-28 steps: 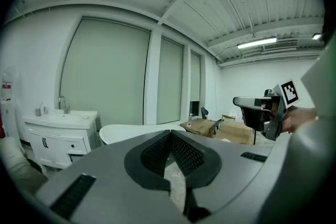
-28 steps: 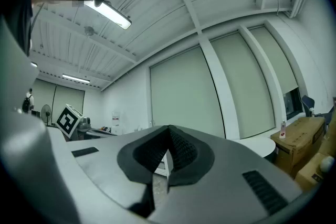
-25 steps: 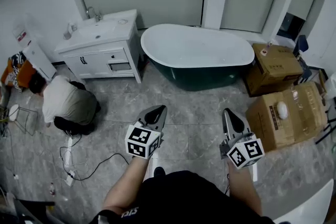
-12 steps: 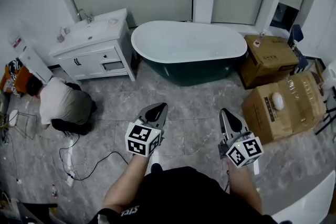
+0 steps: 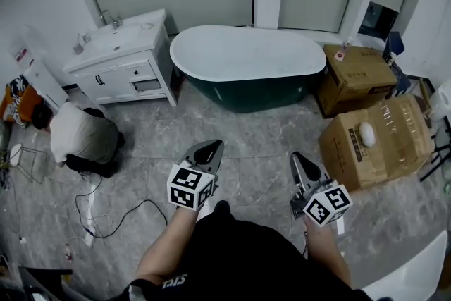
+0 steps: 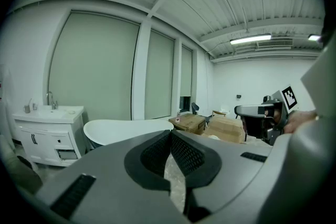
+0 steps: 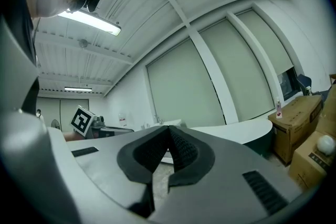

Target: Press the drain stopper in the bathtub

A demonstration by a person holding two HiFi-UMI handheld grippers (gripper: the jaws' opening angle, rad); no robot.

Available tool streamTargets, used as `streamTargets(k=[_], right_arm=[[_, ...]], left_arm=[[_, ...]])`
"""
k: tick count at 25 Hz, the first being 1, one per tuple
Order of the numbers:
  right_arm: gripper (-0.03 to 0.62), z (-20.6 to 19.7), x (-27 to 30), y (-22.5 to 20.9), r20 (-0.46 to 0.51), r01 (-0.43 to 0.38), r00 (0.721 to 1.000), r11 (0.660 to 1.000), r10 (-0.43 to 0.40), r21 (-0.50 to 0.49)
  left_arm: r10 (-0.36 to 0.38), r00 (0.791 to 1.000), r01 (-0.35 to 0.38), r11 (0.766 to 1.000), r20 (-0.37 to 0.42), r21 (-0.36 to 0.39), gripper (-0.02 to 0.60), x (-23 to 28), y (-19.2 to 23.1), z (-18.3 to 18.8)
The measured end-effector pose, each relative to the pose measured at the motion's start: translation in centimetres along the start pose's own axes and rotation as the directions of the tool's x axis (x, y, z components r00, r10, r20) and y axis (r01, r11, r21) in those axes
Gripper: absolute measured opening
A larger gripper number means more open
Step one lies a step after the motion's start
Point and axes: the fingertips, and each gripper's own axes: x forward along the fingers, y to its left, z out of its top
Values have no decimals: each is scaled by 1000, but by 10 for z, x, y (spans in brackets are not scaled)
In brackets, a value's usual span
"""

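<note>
item 1, left gripper [image 5: 210, 146]: held low over the grey tiled floor [image 5: 261, 141], pointed toward the bathtub; jaws brought together at the tips, nothing between them

item 2, right gripper [image 5: 296, 157]: level with the left one and apart from it; jaws likewise closed tip to tip, holding nothing

item 3, bathtub [image 5: 243, 96]: white inside, dark green outside, stood along the far windowed wall, well apart from both grippers; drain stopper too small to make out within it

item 4, white vanity [image 5: 123, 60] with basin and tap: just left of the tub

item 5, person [image 5: 83, 139]: crouched on the floor before the vanity, near a trailing cable [image 5: 116, 218]

item 6, cardboard box [image 5: 356, 77]: just right of the tub

item 7, larger cardboard box [image 5: 394, 144]: nearer, a white rounded object [image 5: 365, 133] lying on top
</note>
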Motion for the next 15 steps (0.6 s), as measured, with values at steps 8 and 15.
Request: streamTargets(k=[8,15], right_arm=[[14,-13,18,-19,-43,10,999,1000,-9,15],[14,-1,43,-91,-82,126,989,991,-123,41]], left_arm=[[-30,999,30,999,-9,-26,17,42,13,-1],[-88,996,89,994,13,-58,17,127,30,12]])
